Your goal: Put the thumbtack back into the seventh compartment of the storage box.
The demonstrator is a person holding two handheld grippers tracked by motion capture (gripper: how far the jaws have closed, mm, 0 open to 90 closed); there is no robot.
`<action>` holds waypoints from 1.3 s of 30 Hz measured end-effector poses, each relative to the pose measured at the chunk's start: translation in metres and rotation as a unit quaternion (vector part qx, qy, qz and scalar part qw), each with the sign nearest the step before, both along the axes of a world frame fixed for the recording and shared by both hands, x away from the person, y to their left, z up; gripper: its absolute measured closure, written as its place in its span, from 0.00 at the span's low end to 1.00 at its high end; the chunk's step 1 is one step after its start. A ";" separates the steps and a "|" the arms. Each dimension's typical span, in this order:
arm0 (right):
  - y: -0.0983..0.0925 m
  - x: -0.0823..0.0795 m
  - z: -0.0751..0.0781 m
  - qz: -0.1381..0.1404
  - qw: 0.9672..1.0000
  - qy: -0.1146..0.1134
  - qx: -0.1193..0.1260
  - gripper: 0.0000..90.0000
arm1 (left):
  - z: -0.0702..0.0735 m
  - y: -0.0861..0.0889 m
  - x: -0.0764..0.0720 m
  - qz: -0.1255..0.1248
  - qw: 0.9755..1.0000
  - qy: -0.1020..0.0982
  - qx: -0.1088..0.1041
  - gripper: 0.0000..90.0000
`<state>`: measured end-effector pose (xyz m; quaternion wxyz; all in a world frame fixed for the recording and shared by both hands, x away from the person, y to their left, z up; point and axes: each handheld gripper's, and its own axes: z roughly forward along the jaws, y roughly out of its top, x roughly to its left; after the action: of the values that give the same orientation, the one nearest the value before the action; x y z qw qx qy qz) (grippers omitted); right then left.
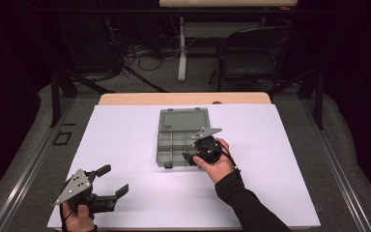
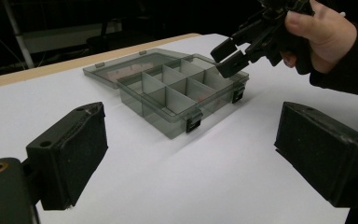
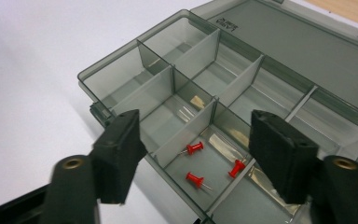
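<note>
A grey see-through compartment box (image 1: 158, 150) lies in the middle of the white table with its lid (image 1: 183, 120) folded flat behind it. Three red push pins (image 3: 195, 148) lie in one near compartment of the box (image 3: 121, 60). My right gripper (image 1: 192, 153) hovers over the box's near right corner, tilted down, jaws open, and nothing sits between its pads (image 3: 121, 154). My left gripper (image 1: 113, 180) rests near the table's front left, open and empty, aimed at the box (image 2: 168, 100) and at the right gripper (image 2: 227, 58).
White table top (image 1: 125, 135) stretches wide on both sides of the box. Its wooden far edge (image 1: 183, 98) shows behind. Beyond the table stand a dark folding chair (image 1: 251, 53), a desk leg (image 1: 181, 48) and floor cables.
</note>
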<state>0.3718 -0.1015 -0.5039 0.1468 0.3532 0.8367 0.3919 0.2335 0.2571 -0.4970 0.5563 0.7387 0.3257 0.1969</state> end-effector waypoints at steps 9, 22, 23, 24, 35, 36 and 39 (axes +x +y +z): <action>-0.004 -0.016 0.005 0.004 1.000 -0.013 0.022 0.29 | 0.000 -0.001 0.000 0.001 1.000 0.003 0.000 0.10; -0.026 -0.050 0.012 -0.001 0.997 -0.060 0.058 0.20 | 0.000 -0.001 0.000 0.001 1.000 0.004 -0.001 0.10; -0.028 -0.053 0.012 -0.003 0.996 -0.061 0.061 0.19 | 0.000 -0.001 0.000 0.001 1.000 0.004 -0.001 0.10; -0.031 -0.056 0.013 -0.004 0.996 -0.064 0.066 0.19 | 0.000 -0.001 0.000 0.001 1.000 0.004 -0.001 0.10; -0.078 -0.090 0.021 -0.026 0.990 -0.119 0.078 0.17 | 0.000 -0.002 0.001 -0.001 1.000 0.008 -0.001 0.10; -0.085 -0.093 0.020 -0.031 0.989 -0.123 0.082 0.17 | -0.001 -0.003 0.001 -0.001 1.000 0.008 -0.001 0.10; -0.098 -0.099 0.018 -0.041 0.987 -0.126 0.090 0.17 | 0.000 -0.004 0.001 -0.001 1.000 0.007 -0.002 0.10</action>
<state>0.2725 -0.1990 -0.4860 0.2342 0.3470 0.7576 0.5008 0.2341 0.2532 -0.4974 0.5556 0.7391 0.3295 0.1909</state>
